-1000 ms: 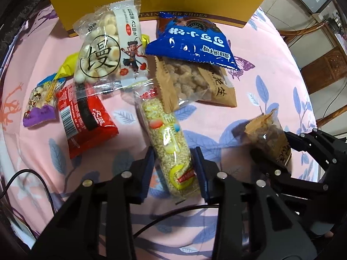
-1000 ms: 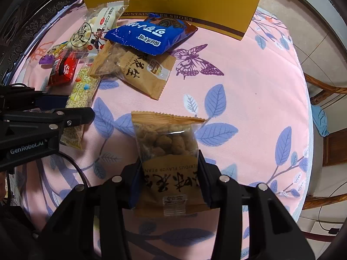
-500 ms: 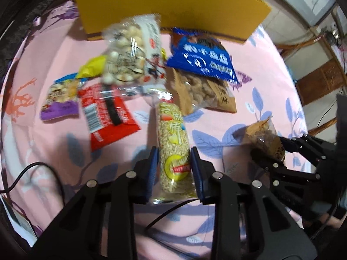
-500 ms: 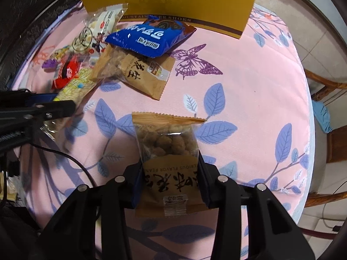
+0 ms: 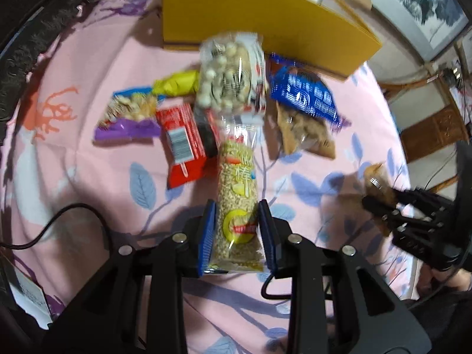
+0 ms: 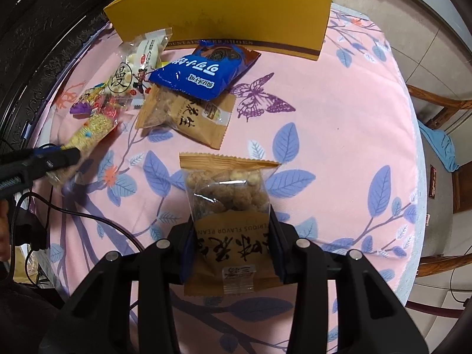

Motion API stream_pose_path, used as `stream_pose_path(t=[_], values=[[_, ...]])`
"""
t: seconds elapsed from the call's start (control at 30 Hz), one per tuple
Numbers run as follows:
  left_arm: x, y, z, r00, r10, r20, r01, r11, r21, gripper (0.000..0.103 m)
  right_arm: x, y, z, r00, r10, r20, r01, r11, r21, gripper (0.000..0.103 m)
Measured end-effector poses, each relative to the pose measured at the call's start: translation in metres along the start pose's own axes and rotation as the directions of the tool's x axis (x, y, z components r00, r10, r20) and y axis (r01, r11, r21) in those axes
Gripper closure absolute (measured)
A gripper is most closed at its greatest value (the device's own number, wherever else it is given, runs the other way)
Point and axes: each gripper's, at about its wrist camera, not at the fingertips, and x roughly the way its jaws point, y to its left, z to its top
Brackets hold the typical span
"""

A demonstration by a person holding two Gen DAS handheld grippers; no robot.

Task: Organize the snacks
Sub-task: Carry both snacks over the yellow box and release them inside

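Now, starting at the left of the left wrist view, a purple-and-blue snack bag [image 5: 128, 118] lies flat on the pink floral tablecloth [image 5: 73, 159], with a yellow packet [image 5: 177, 84] just behind it and a red packet [image 5: 184, 144] beside it. Next comes a clear bag of white puffed balls [image 5: 231, 73], its far end close to the yellow box [image 5: 259, 20] at the back of the table. The left gripper [image 5: 236, 236] is clamped on the near end of a long grain bar packet [image 5: 237, 200]; its blue-padded jaws have just been closing and now press both sides of the wrapper. Right of the bar sit a blue snack bag [image 5: 306, 94] overlapping a tan peanut bag [image 5: 303, 131]. Farther right, the right gripper [image 6: 231, 249] grips a second tan peanut packet [image 6: 228, 194], its jaws pressed against the packet's lower half, above the cloth and well apart from the pile. A black cable [image 6: 88, 218] trails across the cloth at the near left edge of the right wrist view.
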Motion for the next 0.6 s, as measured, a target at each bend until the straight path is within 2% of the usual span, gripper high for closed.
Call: stream_pose_path(t=[0.17,0.3,0.37,0.43,0.5,0.6], values=[[0.029,-0.004,-0.004,0.995,0.027,-0.1,-0.024,0.999,0.031,0.072,0.0,0.001,-0.001,1.0,-0.007,0.002,0.007,1.0,0.002,0.061],[0.033,-0.017,0.0,0.989,0.085,-0.119,-0.071,0.991,0.113,0.072,0.001,0.0,0.0,1.0,-0.007,-0.002,0.007,1.0,0.012,0.061],[0.032,-0.017,0.002,0.99,0.077,-0.118,-0.065,0.992,0.105,0.074,0.0,0.001,0.0,1.0,-0.006,0.001,0.006,1.0,0.007,0.061],[0.019,-0.015,0.003,0.996,0.039,-0.081,-0.033,0.996,0.078,0.074,-0.004,0.002,0.0,1.0,0.0,0.013,0.0,1.0,0.007,0.061],[0.0,-0.015,0.003,1.0,0.011,-0.021,-0.009,0.996,0.093,0.074,-0.011,0.002,0.003,1.0,0.006,0.03,-0.007,1.0,0.012,0.061],[-0.031,-0.014,0.008,0.997,-0.03,0.066,0.023,0.995,0.099,0.074,-0.024,-0.001,0.012,0.998,0.022,0.066,-0.024,0.999,0.03,0.061]])
